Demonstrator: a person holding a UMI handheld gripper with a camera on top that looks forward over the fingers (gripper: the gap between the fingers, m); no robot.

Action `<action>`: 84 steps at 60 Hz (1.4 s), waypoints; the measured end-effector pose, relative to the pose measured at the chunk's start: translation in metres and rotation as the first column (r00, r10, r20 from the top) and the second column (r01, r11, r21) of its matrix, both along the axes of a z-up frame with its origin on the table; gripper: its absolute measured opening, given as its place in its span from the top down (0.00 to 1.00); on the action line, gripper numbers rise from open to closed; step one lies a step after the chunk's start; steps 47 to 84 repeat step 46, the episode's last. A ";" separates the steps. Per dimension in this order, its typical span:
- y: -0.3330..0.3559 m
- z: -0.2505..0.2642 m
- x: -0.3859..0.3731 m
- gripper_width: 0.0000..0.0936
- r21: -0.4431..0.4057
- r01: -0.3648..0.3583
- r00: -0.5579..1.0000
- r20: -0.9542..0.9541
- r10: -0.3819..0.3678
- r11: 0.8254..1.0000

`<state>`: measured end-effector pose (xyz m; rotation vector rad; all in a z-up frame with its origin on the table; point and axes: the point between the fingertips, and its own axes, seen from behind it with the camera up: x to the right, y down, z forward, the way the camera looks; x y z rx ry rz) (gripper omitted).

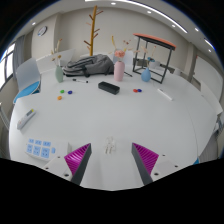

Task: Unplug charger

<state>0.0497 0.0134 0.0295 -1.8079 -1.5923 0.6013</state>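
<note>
My gripper [112,150] is open and empty, low over a white table [150,125]. Its two fingers with magenta pads [78,158] stand wide apart. A small white object [109,143], too small to identify, lies on the table just ahead of the fingers, between their tips. Farther off, a black block [108,88] lies near the table's middle, and a white oblong piece [165,95] lies to its right. I cannot tell which of these is the charger, and no cable or socket shows clearly.
A grey bag [88,66], a pink bottle [119,70] and a blue bottle [146,73] stand at the table's far side. A blue-and-white sheet [40,148] and a flat white item [28,118] lie left of the fingers. A wooden coat stand [93,30] is beyond.
</note>
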 end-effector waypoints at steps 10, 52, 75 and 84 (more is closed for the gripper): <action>-0.028 0.102 0.102 0.09 -0.039 -0.015 1.000 0.015 0.015 0.999; -0.072 0.199 0.300 0.09 -0.041 0.015 1.000 0.001 -0.015 0.999; -0.072 0.199 0.300 0.09 -0.041 0.015 1.000 0.001 -0.015 0.999; -0.072 0.199 0.300 0.09 -0.041 0.015 1.000 0.001 -0.015 0.999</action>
